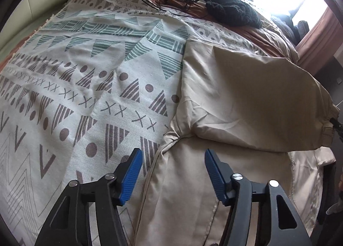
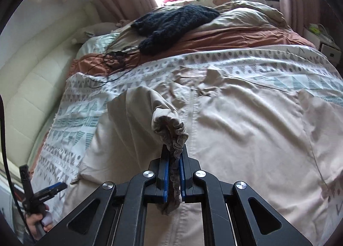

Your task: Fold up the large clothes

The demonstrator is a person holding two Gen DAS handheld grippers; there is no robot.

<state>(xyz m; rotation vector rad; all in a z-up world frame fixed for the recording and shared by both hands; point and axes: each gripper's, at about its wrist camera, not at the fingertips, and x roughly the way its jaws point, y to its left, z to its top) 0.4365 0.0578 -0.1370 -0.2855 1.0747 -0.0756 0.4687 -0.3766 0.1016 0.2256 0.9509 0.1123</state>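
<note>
A large beige jacket [image 2: 246,130] lies spread on the patterned bedspread [image 1: 75,87]. It also shows in the left wrist view [image 1: 246,100], with one sleeve lifted across its body. My right gripper [image 2: 174,151] is shut on the sleeve's gathered elastic cuff [image 2: 171,130] and holds it above the jacket. My left gripper [image 1: 173,160] is open and empty, low over the jacket's left edge near the armpit. It also shows in the right wrist view [image 2: 51,190] at the lower left, held by a hand.
A black knitted garment [image 2: 171,23] and a tangle of black cable [image 2: 115,59] lie further up the bed on a rust-orange duvet [image 2: 235,35]. A cream padded headboard [image 2: 36,83] runs along the left. Curtains and a bright window stand behind.
</note>
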